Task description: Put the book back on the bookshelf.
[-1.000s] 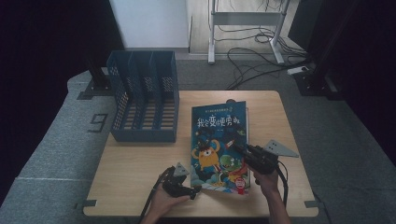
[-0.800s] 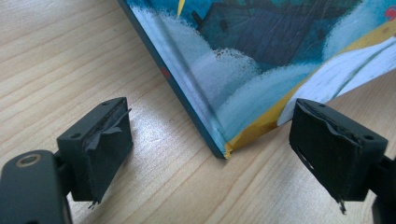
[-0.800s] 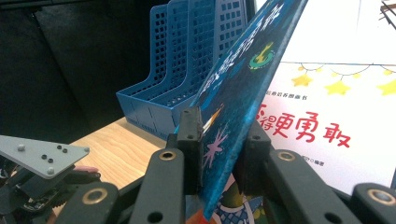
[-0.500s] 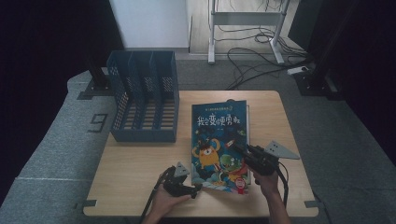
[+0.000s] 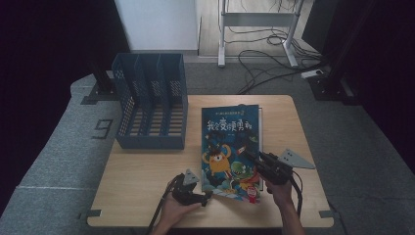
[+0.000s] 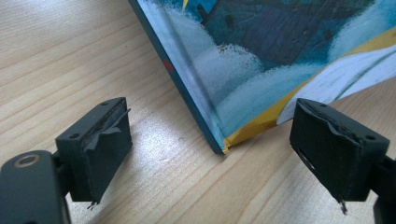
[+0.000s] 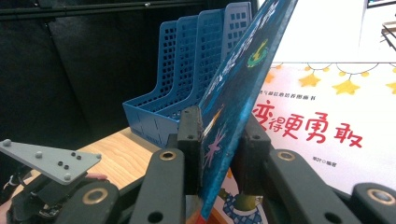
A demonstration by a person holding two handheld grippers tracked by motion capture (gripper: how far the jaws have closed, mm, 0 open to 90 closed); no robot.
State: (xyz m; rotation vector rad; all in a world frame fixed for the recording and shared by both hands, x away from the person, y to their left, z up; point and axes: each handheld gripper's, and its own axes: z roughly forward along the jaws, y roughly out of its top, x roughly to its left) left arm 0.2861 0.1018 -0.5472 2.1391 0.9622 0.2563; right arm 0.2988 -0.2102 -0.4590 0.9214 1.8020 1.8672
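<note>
Your right hand-held gripper [image 7: 219,154] is pinching the book's cover [image 7: 243,88], so lift it slowly. Keep the spread left hand-held gripper [image 6: 224,154] by the book [image 6: 280,60] corner so it stays put on the worktop [image 6: 70,56].

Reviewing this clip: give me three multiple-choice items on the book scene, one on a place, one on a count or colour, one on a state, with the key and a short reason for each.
1. Where does the blue file rack stand relative to the picture book?
A. left of it, toward the far side of the table
B. right of it
C. on top of it

2. How many slots does the rack have?
A. one
B. three
C. six

3. What is the right gripper doing?
A. hanging open above the rack
B. shut on the book's front cover
C. lying on the floor

Key: 1 A, the high view shows the rack at the table's far left. 2 B, dividers mark three slots. 3 B, the right gripper view shows the lifted cover pinched between its jaws, while the left gripper is open at the book's corner.
</note>
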